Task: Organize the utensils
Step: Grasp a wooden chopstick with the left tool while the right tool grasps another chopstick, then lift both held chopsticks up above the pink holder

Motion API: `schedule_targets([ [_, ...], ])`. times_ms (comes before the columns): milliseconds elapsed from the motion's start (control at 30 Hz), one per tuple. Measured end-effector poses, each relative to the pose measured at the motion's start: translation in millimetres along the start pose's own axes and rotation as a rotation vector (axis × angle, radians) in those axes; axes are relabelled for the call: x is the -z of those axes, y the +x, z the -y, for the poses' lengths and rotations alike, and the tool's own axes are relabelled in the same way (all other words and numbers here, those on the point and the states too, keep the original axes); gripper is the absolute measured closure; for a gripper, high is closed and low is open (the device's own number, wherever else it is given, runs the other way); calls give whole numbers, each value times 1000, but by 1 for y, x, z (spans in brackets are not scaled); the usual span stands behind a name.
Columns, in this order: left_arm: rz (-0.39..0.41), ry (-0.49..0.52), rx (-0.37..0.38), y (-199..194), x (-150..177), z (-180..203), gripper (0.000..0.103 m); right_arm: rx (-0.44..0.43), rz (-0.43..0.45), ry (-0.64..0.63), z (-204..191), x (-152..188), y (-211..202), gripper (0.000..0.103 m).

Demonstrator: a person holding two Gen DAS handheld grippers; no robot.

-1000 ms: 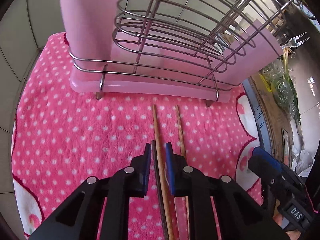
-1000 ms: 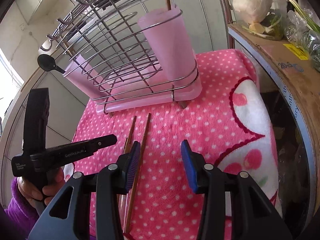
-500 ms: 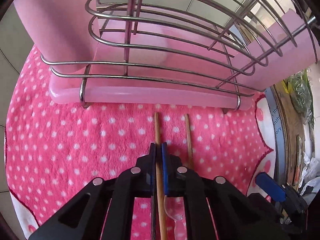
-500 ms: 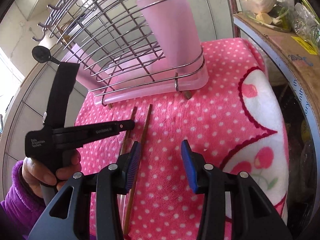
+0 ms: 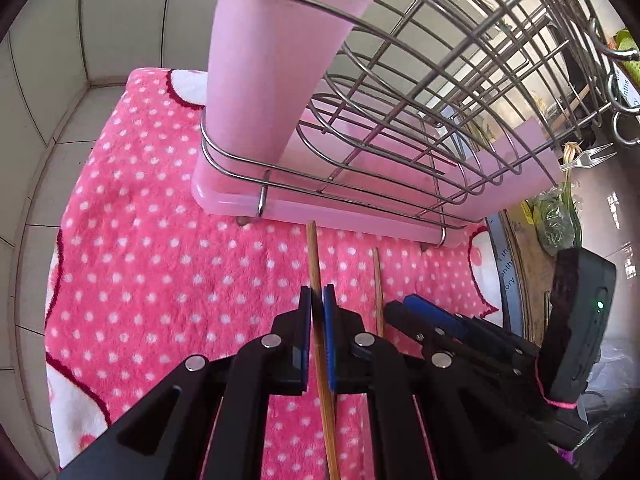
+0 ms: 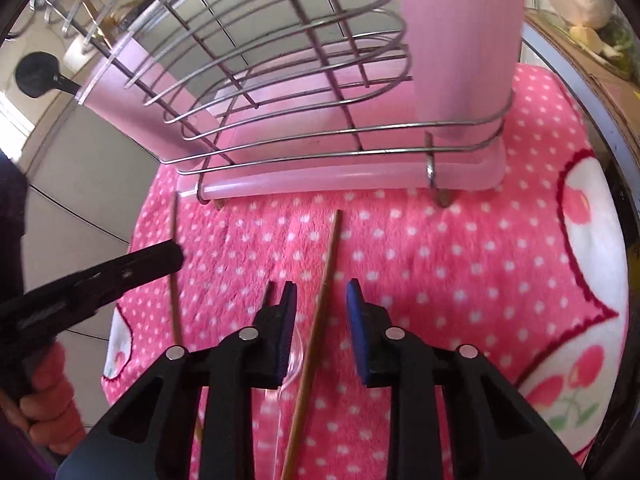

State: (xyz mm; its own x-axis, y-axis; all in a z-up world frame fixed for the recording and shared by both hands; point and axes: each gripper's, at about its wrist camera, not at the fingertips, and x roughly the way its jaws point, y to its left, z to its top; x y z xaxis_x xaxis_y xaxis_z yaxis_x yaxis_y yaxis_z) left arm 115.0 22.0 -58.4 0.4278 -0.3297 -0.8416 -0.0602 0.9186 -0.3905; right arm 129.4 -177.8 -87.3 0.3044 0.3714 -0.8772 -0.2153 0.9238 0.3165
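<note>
Pinching one chopstick [image 5: 316,264] in my left gripper [image 5: 317,300], I have my right gripper [image 6: 322,300] closing around the second chopstick [image 6: 326,264], pads not yet touching it. Both lie on the pink dotted towel [image 5: 160,264], just before the wire rack [image 5: 400,128] with its pink utensil cup [image 5: 272,64].

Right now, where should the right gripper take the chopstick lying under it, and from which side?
Mid-shaft, from above. The chopstick lies flat on the soft towel, running lengthwise under the right gripper, whose jaws straddle it and have just been closing without touching yet. Pinch across its thin width, avoiding the clear spoon beside it.
</note>
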Motion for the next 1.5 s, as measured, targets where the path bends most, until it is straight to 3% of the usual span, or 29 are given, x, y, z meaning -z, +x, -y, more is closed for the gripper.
schedule_targets([
  [367,52,20,48,-37,5,-14,98,137,-36,-45,-17,-18,32,93],
  [533,66,21,56,-48,7,-14,98,112,-4,-33,-26,-15,29,96],
  [733,115,21,53,-66,11,-14,98,34,105,6,-27,-7,-13,97],
  [1200,262,86,55,-106,30,10,98,-11,389,-60,-23,21,-119,97],
  [1500,317,136,55,-111,49,22,98,-43,461,-63,-15,45,-150,97],
])
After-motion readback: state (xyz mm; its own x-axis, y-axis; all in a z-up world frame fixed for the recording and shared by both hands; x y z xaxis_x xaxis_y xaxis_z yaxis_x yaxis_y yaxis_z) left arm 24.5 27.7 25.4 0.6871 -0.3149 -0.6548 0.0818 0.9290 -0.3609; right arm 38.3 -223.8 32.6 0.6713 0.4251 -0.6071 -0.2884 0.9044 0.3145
